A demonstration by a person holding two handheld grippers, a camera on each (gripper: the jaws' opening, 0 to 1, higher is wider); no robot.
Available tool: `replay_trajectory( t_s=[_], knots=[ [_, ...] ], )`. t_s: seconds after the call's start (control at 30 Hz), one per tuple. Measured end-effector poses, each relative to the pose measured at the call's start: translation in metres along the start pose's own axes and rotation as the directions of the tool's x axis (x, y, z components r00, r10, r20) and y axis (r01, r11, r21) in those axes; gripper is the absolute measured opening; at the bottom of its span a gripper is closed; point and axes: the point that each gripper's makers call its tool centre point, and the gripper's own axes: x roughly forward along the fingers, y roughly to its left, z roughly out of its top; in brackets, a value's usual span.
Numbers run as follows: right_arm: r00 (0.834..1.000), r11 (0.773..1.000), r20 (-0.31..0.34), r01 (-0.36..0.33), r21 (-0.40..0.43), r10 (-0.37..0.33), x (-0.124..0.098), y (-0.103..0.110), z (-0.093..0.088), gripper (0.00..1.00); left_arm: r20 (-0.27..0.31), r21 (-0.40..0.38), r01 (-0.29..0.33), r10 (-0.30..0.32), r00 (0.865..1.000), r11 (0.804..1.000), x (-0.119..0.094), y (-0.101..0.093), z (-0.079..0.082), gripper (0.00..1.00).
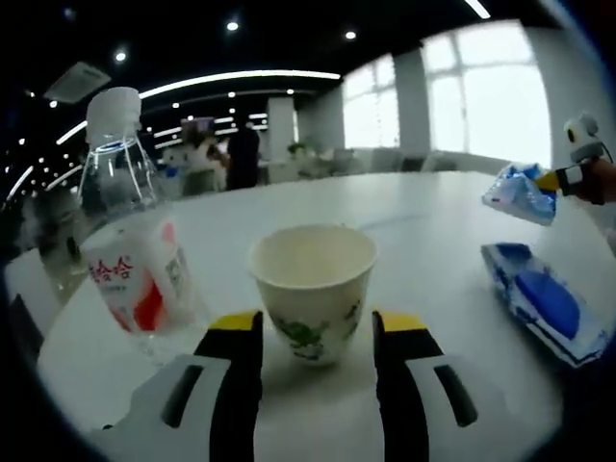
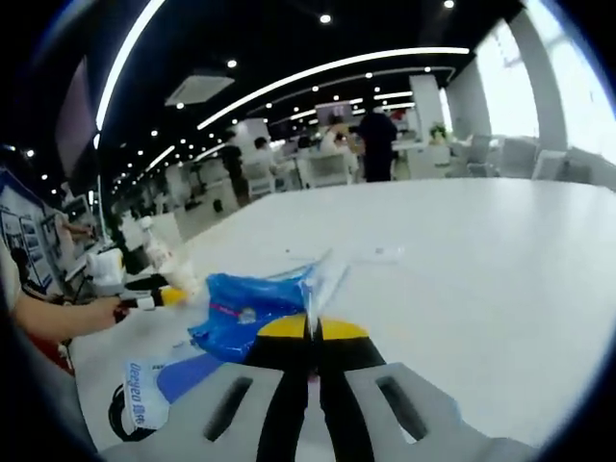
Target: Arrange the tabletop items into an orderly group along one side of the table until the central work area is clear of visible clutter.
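Left gripper view: left gripper (image 1: 317, 332) sat low on the white table (image 1: 423, 221), jaws spread either side of a paper cup (image 1: 313, 292), cup upright between the tips, contact unclear. Clear water bottle (image 1: 123, 221) with white cap and red-white label stood just left of the cup. Flat blue-white packet (image 1: 544, 300) lay on the table to the right. Farther right, the right gripper (image 1: 558, 180) held a blue-white wrapper (image 1: 521, 193) above the table

Right gripper view: jaws pressed together, pinching that wrapper (image 2: 260, 310) by its edge. The blue-white packet (image 2: 154, 390) lay near left. A hand (image 2: 72, 316) was at far left
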Motion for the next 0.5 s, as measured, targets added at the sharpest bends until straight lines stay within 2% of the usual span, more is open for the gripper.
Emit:
replay_trajectory(
  t_s=[0.17,0.27,0.4,0.5],
  knots=[
    [1.0,1.0,0.006,0.005,0.007,-0.005,-0.003,-0.006,0.002,0.02,-0.011,-0.016,0.008,-0.009,1.0,1.0,-0.004,-0.002,-0.001,0.45],
    [1.0,1.0,-0.001,0.013,-0.009,-0.013,-0.003,-0.013,0.002,0.02,-0.032,-0.046,0.037,-0.039,0.999,0.998,-0.009,-0.006,-0.003,0.47],
    [1.0,1.0,0.0,0.024,-0.003,-0.024,-0.006,-0.022,0.003,0.02,-0.051,-0.039,0.056,-0.058,0.997,0.998,-0.018,-0.009,-0.005,0.51],
    [0.999,0.999,-0.006,0.033,-0.014,-0.033,-0.008,-0.03,0.002,0.02,-0.062,-0.097,0.088,-0.095,0.994,0.991,-0.025,-0.015,-0.009,0.56]
  ],
)
